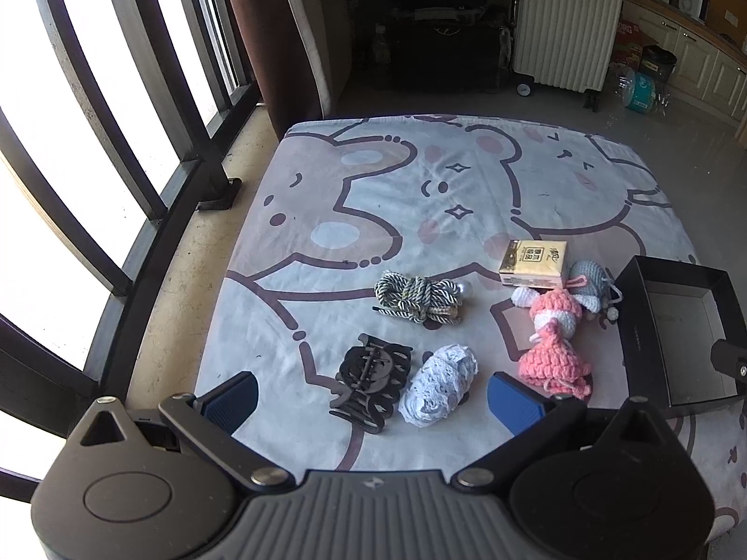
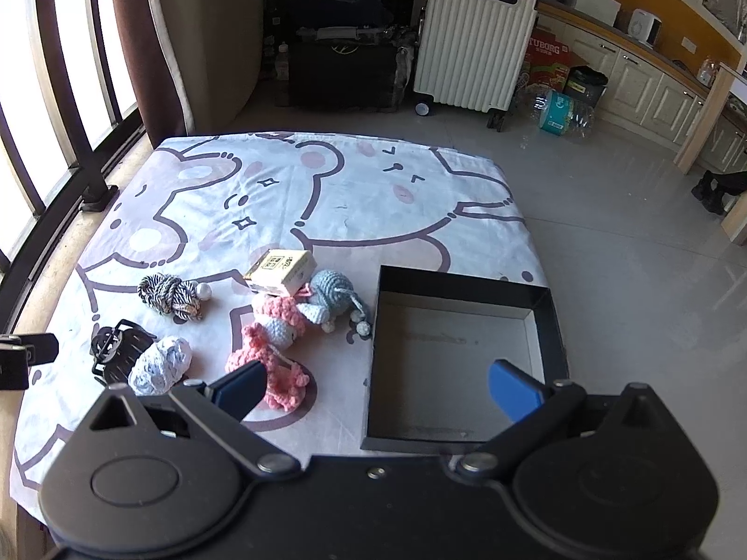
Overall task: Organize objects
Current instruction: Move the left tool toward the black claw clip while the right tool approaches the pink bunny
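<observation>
Both wrist views look down, sharing the bedsheet (image 1: 420, 177) from left and right

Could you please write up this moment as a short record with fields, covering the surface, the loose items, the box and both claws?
surface: cartoon-print sheet
box: black box, open, empty
loose items: rope bundle, black hair clip, white lace roll, tissue pack, pink crochet toy, grey crochet toy
left claw: open, empty, facing clip and lace
right claw: open, empty, near the box

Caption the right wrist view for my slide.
Open right gripper above an empty black box, toys beside it.
</observation>
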Available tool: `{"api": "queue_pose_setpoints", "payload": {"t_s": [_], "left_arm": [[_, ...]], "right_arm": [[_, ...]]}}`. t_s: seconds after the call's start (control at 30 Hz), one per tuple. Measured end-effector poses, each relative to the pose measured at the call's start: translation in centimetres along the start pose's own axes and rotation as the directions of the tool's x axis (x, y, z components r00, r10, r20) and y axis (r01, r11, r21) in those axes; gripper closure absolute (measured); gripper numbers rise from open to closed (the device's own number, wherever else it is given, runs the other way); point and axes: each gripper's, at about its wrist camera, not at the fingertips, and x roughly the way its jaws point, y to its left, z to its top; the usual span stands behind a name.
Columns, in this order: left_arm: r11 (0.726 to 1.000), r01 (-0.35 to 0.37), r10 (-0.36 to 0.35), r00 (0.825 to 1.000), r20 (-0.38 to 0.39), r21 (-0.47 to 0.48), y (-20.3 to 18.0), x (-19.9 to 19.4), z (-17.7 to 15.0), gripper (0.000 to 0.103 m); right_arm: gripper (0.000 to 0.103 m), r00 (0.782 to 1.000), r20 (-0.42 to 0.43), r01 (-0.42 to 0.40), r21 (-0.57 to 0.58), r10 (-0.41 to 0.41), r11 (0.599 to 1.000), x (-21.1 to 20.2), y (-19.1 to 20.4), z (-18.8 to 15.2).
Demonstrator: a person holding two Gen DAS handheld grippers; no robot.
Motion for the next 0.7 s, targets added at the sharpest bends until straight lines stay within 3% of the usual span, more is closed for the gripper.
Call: {"api": "queue_pose_setpoints", "payload": {"t_s": [0.33, 0.7], "left_arm": [[0.999, -0.013, 0.011, 0.999, -0.043, -0.031, 1.7, 4.9, 0.6, 0.0], [0.997, -0.025, 0.017, 0.993, -0.115, -0.068, 3.7, 10.2, -1.1, 0.0]], "right_arm": [[0.0, 0.999, -0.03, -0.015, -0.007, 0.015, 1.0, 5.0, 2.1, 0.9], [0.0, 0.996, -0.081, -0.042, -0.004, 0.042, 0.999, 9.8, 3.8, 0.0]]}}
